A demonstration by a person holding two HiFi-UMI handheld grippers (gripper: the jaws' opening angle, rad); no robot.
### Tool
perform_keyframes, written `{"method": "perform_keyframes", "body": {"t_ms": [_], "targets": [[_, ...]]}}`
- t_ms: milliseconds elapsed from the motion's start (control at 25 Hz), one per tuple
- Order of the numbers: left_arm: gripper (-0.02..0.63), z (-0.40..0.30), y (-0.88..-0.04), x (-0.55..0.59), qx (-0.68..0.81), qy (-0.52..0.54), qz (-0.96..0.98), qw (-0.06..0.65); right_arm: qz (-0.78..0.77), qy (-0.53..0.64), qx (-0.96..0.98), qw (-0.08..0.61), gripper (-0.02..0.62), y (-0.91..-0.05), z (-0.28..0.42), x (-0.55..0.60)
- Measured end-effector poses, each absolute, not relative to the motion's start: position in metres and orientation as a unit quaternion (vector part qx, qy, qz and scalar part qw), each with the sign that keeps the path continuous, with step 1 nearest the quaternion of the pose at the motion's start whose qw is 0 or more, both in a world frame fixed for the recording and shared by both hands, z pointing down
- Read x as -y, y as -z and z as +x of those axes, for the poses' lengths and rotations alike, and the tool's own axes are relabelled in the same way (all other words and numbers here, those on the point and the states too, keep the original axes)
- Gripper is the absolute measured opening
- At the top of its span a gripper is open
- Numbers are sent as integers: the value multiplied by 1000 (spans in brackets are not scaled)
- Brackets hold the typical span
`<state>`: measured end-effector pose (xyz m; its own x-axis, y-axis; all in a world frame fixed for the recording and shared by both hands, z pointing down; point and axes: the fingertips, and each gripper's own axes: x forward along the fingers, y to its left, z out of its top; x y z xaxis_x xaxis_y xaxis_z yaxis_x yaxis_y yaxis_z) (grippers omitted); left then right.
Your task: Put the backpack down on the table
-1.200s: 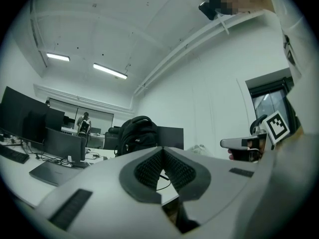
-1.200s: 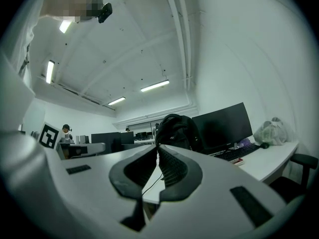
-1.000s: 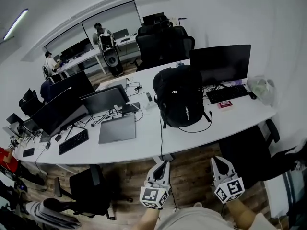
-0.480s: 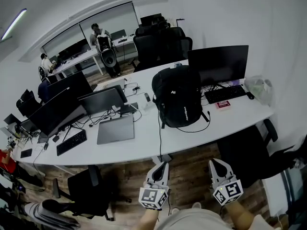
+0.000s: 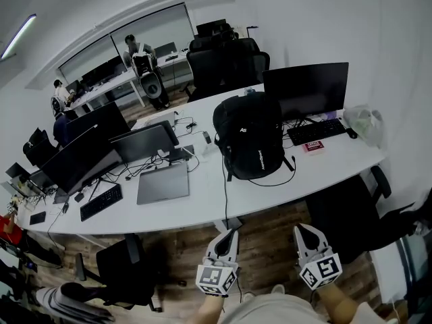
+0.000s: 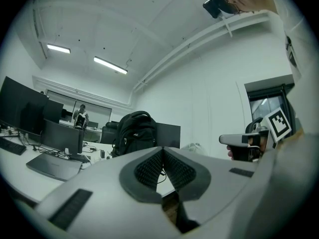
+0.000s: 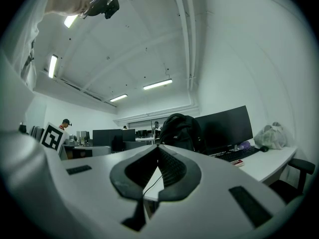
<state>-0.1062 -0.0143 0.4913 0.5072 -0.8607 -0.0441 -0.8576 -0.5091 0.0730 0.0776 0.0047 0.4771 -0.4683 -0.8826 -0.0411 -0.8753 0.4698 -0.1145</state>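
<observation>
The black backpack (image 5: 251, 136) stands upright on the white table (image 5: 202, 198), between a laptop and a monitor. It also shows in the left gripper view as the backpack (image 6: 133, 133) and in the right gripper view as the backpack (image 7: 180, 129). My left gripper (image 5: 229, 233) and right gripper (image 5: 302, 231) hang side by side in front of the table edge, over the wooden floor, well short of the backpack. Both are shut with nothing between the jaws, pointing level toward the table.
A closed grey laptop (image 5: 164, 182), several monitors (image 5: 307, 88), keyboards (image 5: 317, 131), cables and a plastic bag (image 5: 364, 123) crowd the table. Black office chairs (image 5: 131, 272) stand at the near side and behind the table. People stand at the far desks (image 5: 138, 48).
The view has shifted slightly; both grippers sit a touch lower in the picture than a second ago. The backpack has not moved.
</observation>
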Motion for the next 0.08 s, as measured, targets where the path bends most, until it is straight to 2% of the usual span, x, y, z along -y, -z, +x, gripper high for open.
{"method": "perform_keyframes", "body": {"t_ms": [80], "targets": [[9, -106, -491, 14, 496, 35, 867, 23, -512, 36, -857, 46, 15, -477, 77, -5]]}}
